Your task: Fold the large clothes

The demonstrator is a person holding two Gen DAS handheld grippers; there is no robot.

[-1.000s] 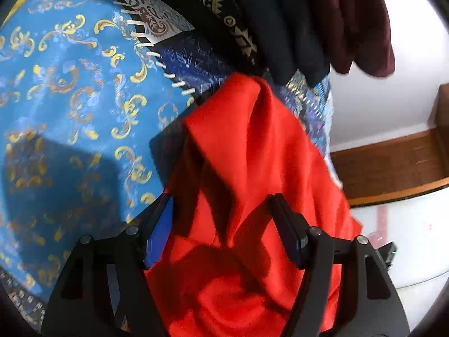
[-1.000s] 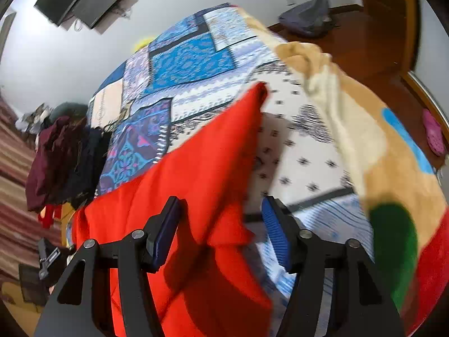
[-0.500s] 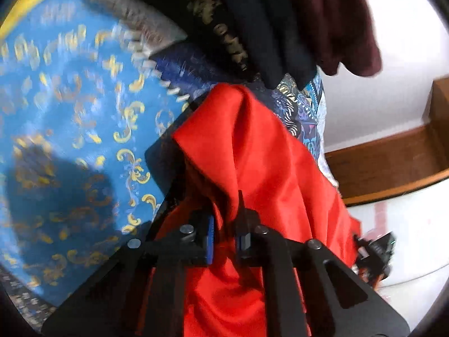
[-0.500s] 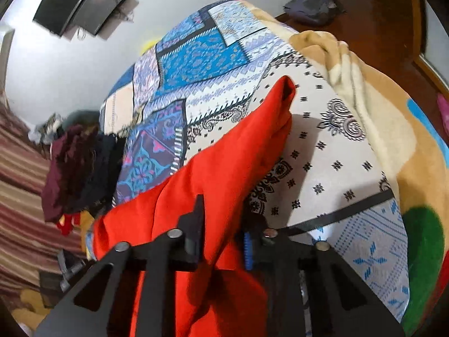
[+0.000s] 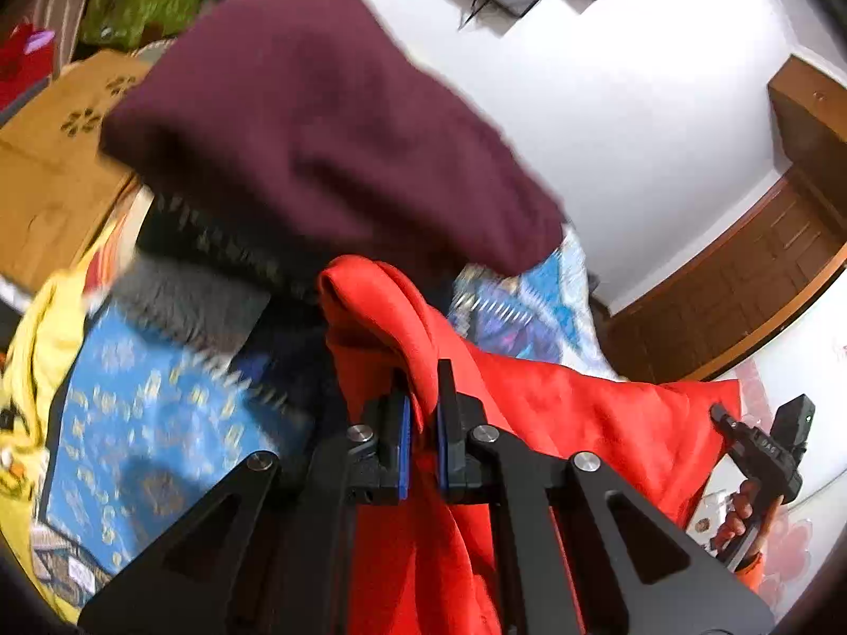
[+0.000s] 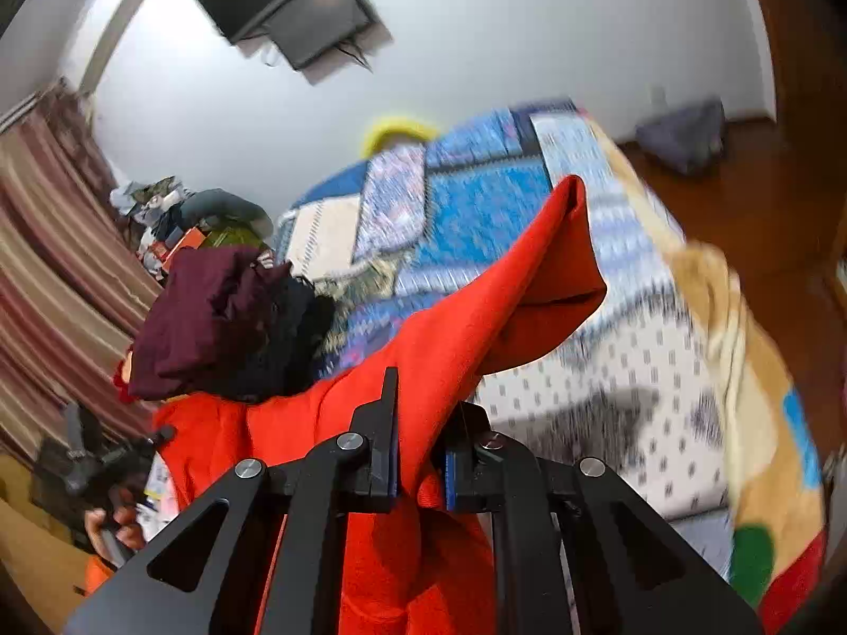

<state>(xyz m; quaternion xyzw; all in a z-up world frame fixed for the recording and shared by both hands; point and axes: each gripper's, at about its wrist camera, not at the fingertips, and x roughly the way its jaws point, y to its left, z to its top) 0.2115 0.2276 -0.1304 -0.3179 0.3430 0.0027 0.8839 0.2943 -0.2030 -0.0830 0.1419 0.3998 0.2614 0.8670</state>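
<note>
Red garment lifted off the patchwork bedspread, pinched at two points.

Clamped in both grippers: left gripper closed down on a raised fold near the maroon clothes pile, right gripper shut tight on the opposite edge, cloth bunched between the pads. Half a second before, held lower against the bed; a second before, spread wide and grasping nothing. Now hoisted and stretched between the two holds, far corner flopping free over the bedspread, everything behind smeared by motion. Probably the shake-out ahead of the first fold; still to be laid flat and doubled over.
</note>
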